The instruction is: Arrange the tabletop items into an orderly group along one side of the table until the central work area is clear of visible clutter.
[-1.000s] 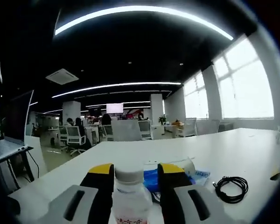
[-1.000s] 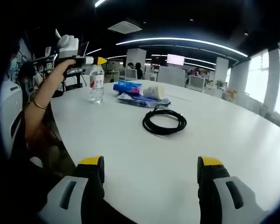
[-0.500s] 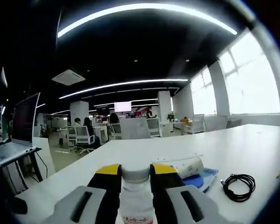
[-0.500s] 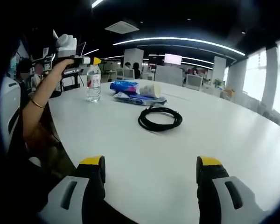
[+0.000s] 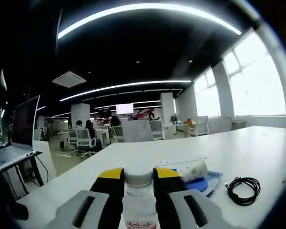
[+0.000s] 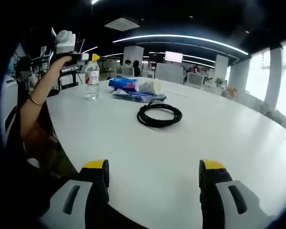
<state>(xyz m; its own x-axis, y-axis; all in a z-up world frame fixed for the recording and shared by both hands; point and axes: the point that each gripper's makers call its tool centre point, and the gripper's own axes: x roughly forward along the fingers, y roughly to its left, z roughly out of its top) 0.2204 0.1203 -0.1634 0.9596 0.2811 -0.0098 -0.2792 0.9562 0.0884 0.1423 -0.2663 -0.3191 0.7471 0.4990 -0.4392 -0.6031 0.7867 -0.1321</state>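
At the far left of the white worktop [image 6: 190,143], near its edge, stands the water bottle [image 6: 91,80], upright, with the left gripper [image 5: 137,177] taking it at the neck: in the left gripper view its yellow-tipped fingers [image 5: 109,174] press in on either side just below the white cap. A clear plastic bottle like this is likely light and slick, with thin walls that give under pressure, so the stiff neck under the cap looks the sounder hold; taken so high, the body may swing. Just to its right lie a blue packet [image 6: 125,85] and a pale cup on its side [image 6: 149,86], resting on a flat blue-and-white wrapper [image 6: 133,97]. These probably weigh little; the cup could roll or crush, and the wrapper would slide rather than lift cleanly. Further right and nearer the middle sits the coiled black cable [image 6: 159,114], limp and apt to uncoil unless pinched across several loops at once. The right gripper [image 6: 152,169] hovers over bare worktop with its fingers spread wide, holding nothing.
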